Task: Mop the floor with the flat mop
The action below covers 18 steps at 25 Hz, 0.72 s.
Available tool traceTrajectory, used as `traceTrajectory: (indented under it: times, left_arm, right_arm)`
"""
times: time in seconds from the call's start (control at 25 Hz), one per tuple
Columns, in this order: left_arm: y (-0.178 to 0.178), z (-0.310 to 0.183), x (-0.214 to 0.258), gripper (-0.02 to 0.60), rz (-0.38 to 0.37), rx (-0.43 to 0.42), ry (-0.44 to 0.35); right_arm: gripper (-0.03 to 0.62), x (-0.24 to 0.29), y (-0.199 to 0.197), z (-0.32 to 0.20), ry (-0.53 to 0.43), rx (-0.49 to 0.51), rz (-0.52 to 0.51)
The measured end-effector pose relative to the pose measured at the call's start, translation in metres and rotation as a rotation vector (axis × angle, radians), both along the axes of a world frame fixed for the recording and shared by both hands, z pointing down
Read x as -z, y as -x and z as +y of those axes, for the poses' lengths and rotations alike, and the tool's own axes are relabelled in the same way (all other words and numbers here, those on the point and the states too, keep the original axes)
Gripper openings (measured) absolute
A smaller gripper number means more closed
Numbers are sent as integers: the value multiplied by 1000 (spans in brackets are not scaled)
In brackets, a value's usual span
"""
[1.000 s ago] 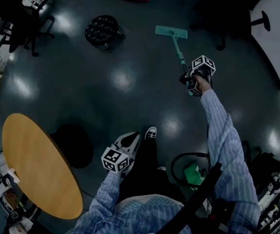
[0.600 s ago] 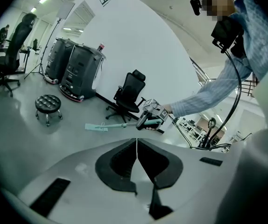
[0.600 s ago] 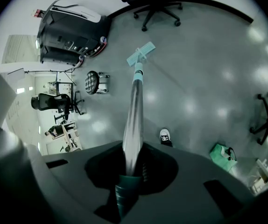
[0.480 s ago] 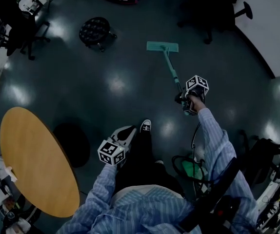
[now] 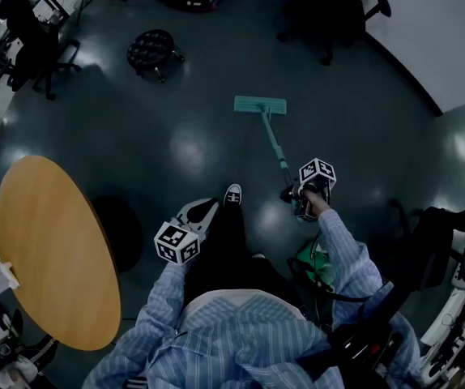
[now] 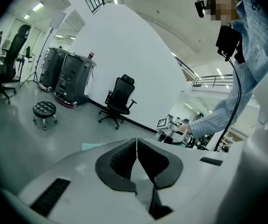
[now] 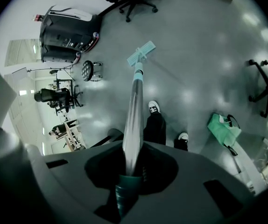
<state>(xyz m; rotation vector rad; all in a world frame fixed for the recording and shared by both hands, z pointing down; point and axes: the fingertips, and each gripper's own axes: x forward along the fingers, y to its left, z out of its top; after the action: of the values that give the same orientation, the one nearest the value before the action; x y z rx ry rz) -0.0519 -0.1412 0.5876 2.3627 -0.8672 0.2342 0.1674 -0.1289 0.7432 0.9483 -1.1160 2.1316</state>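
Right tool (image 5: 293, 194) sits right of centre in the head view, and its jaws are clamped on the green grip end of the flat mop (image 5: 273, 138). The right gripper view shows that plainly: the silvery handle (image 7: 135, 106) runs straight up out of the right tool (image 7: 133, 164). The handle slants up and to the left, and the teal mop head (image 5: 260, 104) lies flat on the dark, shiny floor (image 5: 176, 148), just above centre. In the right gripper view the mop head (image 7: 141, 52) is in the upper middle of the frame. Left tool (image 5: 202, 211) hangs low, just left of centre, beside the person's shoe (image 5: 232, 194). Its own view shows the left tool (image 6: 136, 157) with jaws pressed together, nothing between them. A black stool (image 5: 151, 49) stands at upper left, well apart from the mop head. A round wooden tabletop (image 5: 50, 250) fills the lower left. A green bag (image 5: 313, 262) lies on the floor near the person's right side.
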Motion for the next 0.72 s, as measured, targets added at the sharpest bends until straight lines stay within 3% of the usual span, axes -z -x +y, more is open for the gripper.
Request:
traceTrajectory:
  times: [0.52,0.72]
  left_arm:
    - [-20,179,30,9,16,-22,-47]
    - [-19,222,31,9,18,-29,-71]
  right_arm:
    - [55,25,-8,280,29,18,-21]
    - [55,32,-20,374,40,56,-24]
